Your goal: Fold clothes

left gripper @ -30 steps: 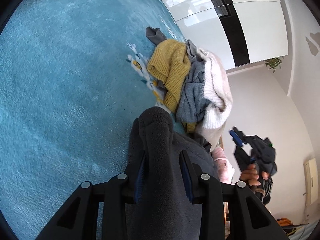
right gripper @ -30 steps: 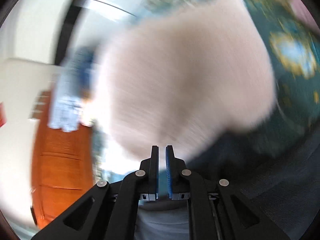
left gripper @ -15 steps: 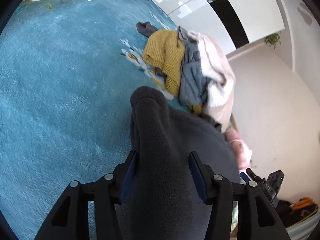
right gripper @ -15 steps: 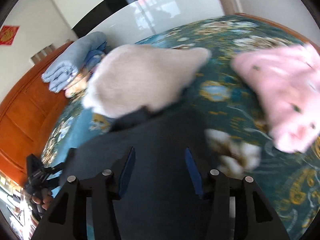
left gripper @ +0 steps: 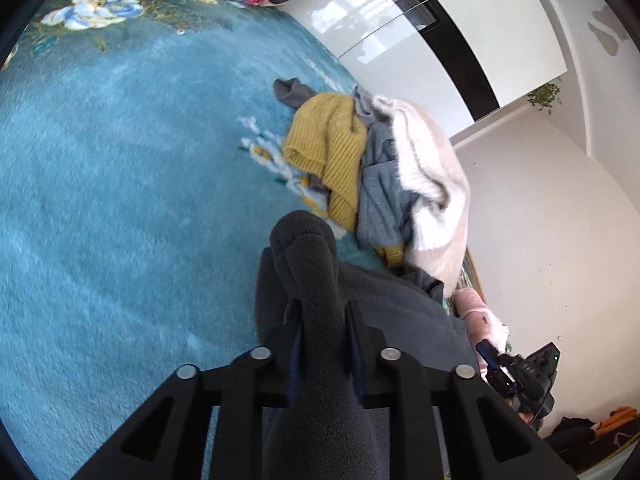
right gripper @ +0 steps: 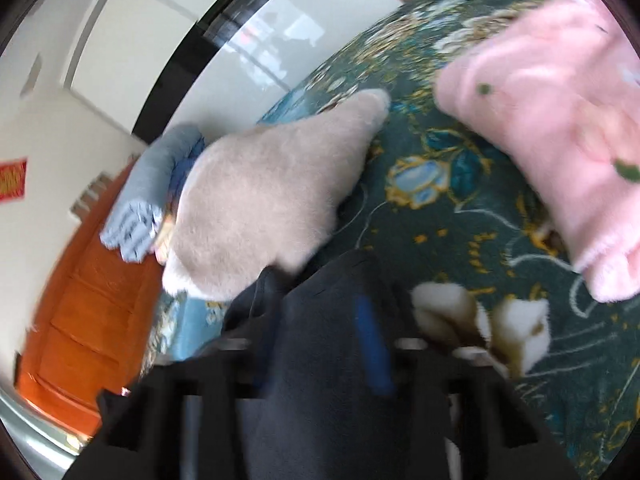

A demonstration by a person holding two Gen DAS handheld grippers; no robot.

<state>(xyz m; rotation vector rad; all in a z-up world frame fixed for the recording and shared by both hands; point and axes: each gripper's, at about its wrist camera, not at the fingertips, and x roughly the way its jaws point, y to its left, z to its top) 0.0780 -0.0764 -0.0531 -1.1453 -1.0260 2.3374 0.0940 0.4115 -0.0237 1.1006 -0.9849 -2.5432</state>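
i hold a dark grey fleece garment between my two tools over a bed covered by a teal floral blanket. my left gripper has its fingers pinched on a thick bunched ridge of the fleece, which pokes out past the tips in a rounded lump. my right gripper is blurred with motion; the same dark fleece fills the gap between its fingers, one blue pad showing beside the cloth, so i judge it is gripping, though i cannot tell how firmly. the garment lies near the bed's side edge, partly raised off the blanket. just beyond it sits an unfolded pile: a mustard knit sweater, a grey-blue garment and a fluffy cream garment. a pink fleece garment lies toward the far corner in the right view. to do this step well, i think i should keep both grips level and pull the cloth taut between them, lift it free of the pile, and lay it on the bare blanket with edges matched before letting go. bunched fleece may slip or fold crookedly.
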